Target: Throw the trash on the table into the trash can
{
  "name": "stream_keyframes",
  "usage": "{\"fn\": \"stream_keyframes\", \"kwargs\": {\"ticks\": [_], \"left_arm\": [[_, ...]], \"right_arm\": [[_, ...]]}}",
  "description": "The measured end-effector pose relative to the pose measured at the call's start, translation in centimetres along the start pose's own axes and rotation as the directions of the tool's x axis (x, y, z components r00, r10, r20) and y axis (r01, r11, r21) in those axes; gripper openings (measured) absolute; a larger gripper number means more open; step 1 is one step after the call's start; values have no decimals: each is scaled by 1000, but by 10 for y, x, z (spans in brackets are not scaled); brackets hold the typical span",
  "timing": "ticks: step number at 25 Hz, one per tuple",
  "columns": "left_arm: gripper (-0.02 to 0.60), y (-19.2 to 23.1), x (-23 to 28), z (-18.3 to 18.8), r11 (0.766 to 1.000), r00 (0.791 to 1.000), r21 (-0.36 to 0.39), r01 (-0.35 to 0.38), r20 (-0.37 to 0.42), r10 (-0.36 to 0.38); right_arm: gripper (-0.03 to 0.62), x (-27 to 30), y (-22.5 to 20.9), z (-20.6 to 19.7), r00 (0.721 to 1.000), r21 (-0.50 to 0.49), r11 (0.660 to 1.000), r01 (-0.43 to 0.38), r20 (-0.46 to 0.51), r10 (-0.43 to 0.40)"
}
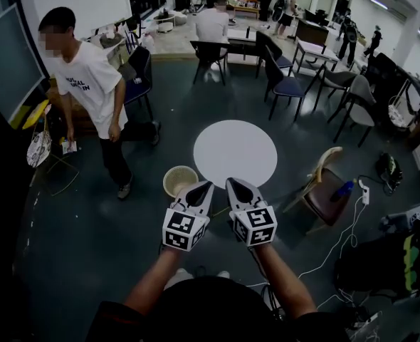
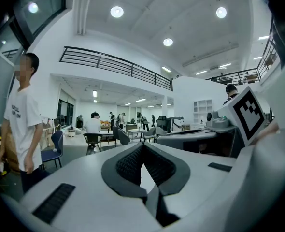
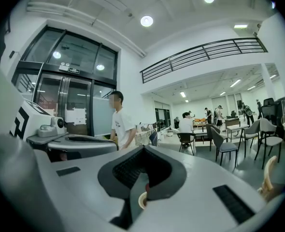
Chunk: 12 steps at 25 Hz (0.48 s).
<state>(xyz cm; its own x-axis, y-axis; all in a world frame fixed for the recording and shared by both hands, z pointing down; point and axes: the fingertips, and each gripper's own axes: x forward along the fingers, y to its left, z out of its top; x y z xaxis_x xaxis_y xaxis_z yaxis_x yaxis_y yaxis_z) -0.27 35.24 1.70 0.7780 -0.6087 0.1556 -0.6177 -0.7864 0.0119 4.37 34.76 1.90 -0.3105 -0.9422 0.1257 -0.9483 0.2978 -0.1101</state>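
Left tongs (image 1: 202, 189): smooth pale grey plastic shells tapering to a point, lined with dark pads (image 2: 128, 166) of fine ribbed rubber. In the left gripper view the two pads meet along a single seam, so I record the jaws as fully closed on each other, gripping nothing. Right tongs (image 1: 238, 186): same build, same ribbed dark pads (image 3: 126, 170). Its jaws are likewise pressed together and carry nothing. Each tool bears a white cube printed with black square markers, the left cube (image 1: 185, 230) and the right cube (image 1: 256, 225), and my bare forearms run back from them. Both tools are held side by side, close but not touching, pointing nearly level. Just ahead of the left tip stands the trash can (image 1: 179, 180), a round, open-topped, cream-coloured basket on the floor. It sits just beside the lower left edge of the table (image 1: 235, 152), a flat, round, matt white top. The right tip lies over the table's near edge as seen from the head view. The floor (image 1: 89, 241) is smooth, dark grey and slightly glossy. To the right of the table stands a chair (image 1: 327, 191) with a curved pale wooden back and a brown seat, with a white cable (image 1: 345, 241) trailing on the floor near it. A person in a white T-shirt (image 1: 89, 84) stands well to the left.
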Motion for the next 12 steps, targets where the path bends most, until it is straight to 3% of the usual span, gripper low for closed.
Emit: {"fn": "stream_keyframes", "kwargs": {"ticks": [12], "left_arm": [[15, -3, -5, 1, 1000, 1000, 10, 3, 9, -4]], "right_arm": [[18, -2, 5, 2, 1000, -8, 1000, -7, 11, 7]]}}
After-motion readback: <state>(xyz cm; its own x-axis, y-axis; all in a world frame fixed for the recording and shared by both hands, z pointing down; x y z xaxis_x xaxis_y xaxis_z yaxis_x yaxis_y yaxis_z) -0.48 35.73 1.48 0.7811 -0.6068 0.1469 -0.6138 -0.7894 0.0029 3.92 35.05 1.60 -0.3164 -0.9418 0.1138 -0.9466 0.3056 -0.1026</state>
